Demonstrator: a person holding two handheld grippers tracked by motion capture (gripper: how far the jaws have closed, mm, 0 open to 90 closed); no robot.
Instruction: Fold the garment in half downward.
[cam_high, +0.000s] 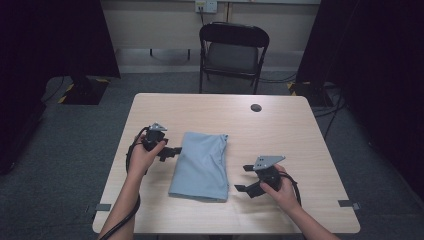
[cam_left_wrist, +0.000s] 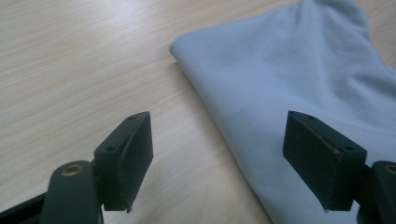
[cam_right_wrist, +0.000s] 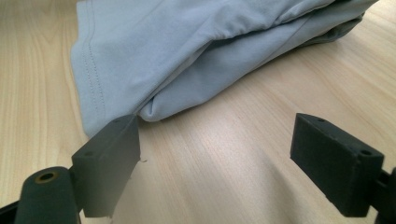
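A folded light blue-grey cloth (cam_high: 200, 165) lies flat in the middle of the wooden table (cam_high: 285, 135). My left gripper (cam_high: 172, 151) hovers just off the cloth's left edge, pointing toward it, open with nothing between its jaws. In the left gripper view the cloth (cam_left_wrist: 289, 60) spreads ahead and to the right of the left gripper (cam_left_wrist: 219, 119). My right gripper (cam_high: 242, 178) is open just off the cloth's right edge near its front corner. In the right gripper view the cloth's folded layers and stitched hem (cam_right_wrist: 187, 42) lie ahead of the empty right gripper (cam_right_wrist: 217, 119).
A small dark round spot (cam_high: 256, 107) sits on the table near its far edge. A black folding chair (cam_high: 234, 50) stands beyond the table. Dark curtains hang at both sides. Bare tabletop lies right of the cloth and along the far side.
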